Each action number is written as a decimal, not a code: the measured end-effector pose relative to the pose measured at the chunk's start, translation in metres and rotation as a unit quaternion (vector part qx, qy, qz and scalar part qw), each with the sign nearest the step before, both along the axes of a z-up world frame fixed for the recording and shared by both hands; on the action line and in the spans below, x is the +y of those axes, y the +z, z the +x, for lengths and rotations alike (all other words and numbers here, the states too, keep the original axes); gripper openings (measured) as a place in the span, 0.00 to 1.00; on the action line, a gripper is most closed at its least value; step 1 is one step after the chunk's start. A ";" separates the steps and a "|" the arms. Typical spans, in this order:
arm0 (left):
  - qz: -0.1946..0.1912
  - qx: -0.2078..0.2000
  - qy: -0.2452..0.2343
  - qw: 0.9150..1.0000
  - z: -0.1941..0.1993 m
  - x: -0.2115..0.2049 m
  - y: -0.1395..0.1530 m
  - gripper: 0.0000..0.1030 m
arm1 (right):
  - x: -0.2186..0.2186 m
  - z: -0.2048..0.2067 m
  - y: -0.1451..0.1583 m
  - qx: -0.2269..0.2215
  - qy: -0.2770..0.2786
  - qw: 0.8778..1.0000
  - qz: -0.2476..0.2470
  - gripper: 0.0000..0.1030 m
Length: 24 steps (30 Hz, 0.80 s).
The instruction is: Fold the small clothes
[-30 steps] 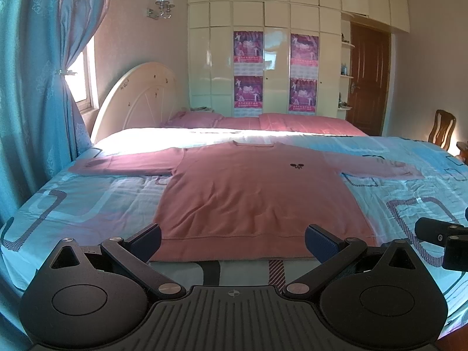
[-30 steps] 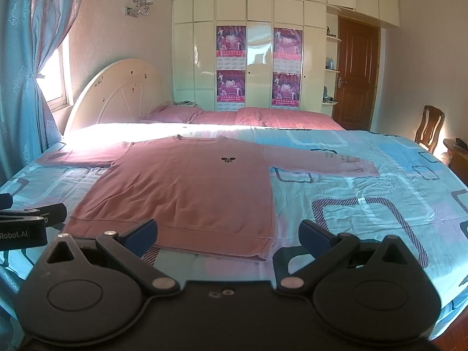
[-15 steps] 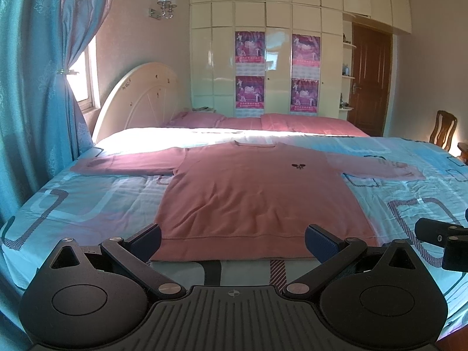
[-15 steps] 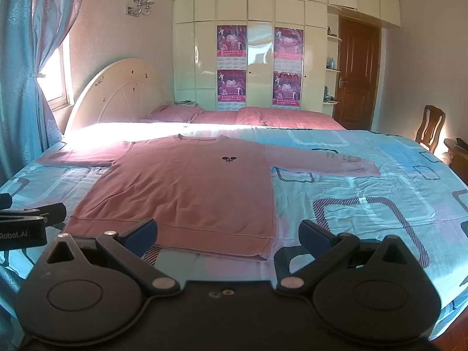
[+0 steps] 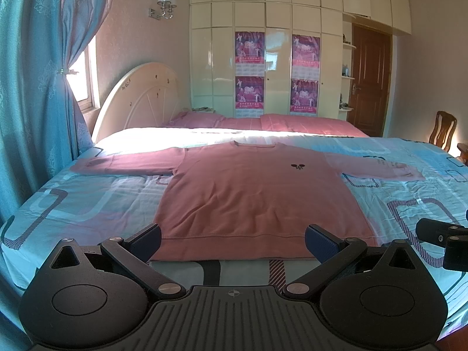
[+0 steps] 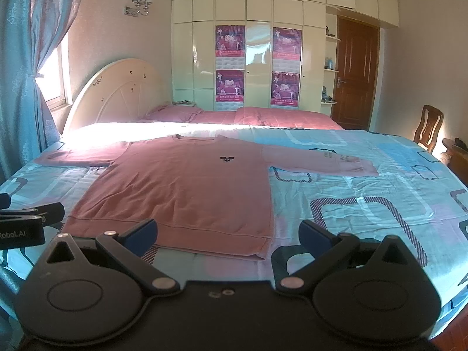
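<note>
- Sweater (image 5: pixel 257 193), pink and long-sleeved, lies flat and face up on the patterned bed cover (image 6: pixel 365 204), hem toward the foot edge of the bed, collar toward the pillows, both sleeves stretched out toward the side edges.
- Left hand-held gripper (image 5: pixel 233 238) hovers at the foot edge with jaws spread wide and nothing between them; the hem runs straight ahead of it, almost centred between its fingers.
- Right hand-held gripper (image 6: pixel 228 232) hangs alongside, likewise wide open and empty, and faces the hem's right corner, with bare bed cover beyond its right finger.
- Garment's long axis runs away from both tools, foot edge to head of the bed, so the hem is the nearest part and the collar the farthest.
- Folding appears not yet begun; each tool sits nearest its own hem corner, while the sleeve ends lie well apart toward the side edges.
</note>
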<state>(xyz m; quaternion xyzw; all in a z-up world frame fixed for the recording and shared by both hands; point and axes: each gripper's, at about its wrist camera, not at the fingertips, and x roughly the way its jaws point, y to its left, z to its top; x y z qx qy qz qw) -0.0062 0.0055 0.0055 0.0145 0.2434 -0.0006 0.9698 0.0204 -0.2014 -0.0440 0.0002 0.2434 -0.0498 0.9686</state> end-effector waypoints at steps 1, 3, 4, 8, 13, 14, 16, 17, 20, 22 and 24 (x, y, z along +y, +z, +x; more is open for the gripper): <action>0.000 0.000 0.000 1.000 0.000 0.000 0.000 1.00 | 0.000 0.000 0.000 0.000 0.000 1.000 0.000 0.99; 0.000 0.000 0.000 1.000 0.000 0.000 0.000 1.00 | 0.000 0.000 0.000 0.000 0.000 1.000 0.000 0.99; -0.001 0.000 0.000 1.000 0.000 0.000 0.000 1.00 | 0.000 0.000 0.000 0.000 0.000 1.000 0.000 0.99; 0.000 0.001 -0.003 1.000 0.000 0.000 0.000 1.00 | 0.000 0.000 0.000 0.000 -0.001 1.000 0.000 0.99; -0.001 0.002 -0.002 1.000 0.001 0.001 -0.001 1.00 | 0.000 0.000 0.000 0.000 0.000 1.000 0.000 0.99; -0.001 0.002 -0.002 1.000 0.001 0.001 0.000 1.00 | 0.000 0.000 0.000 0.000 0.000 1.000 -0.001 0.99; -0.001 0.001 -0.001 1.000 0.001 0.003 -0.001 1.00 | 0.000 0.001 0.000 0.000 0.000 1.000 0.000 0.99; -0.002 0.002 0.000 1.000 0.001 0.004 0.000 1.00 | 0.000 0.000 0.000 0.000 0.000 1.000 -0.001 0.99; -0.004 0.001 -0.002 1.000 0.002 0.006 0.000 1.00 | 0.000 0.001 0.000 -0.001 0.000 1.000 -0.001 0.99; -0.003 -0.004 -0.002 1.000 0.004 0.006 0.001 1.00 | 0.000 0.001 0.000 0.000 -0.001 1.000 -0.001 0.99; -0.004 -0.009 -0.003 1.000 0.008 0.008 0.001 1.00 | -0.003 0.003 0.001 0.001 -0.004 1.000 -0.001 0.99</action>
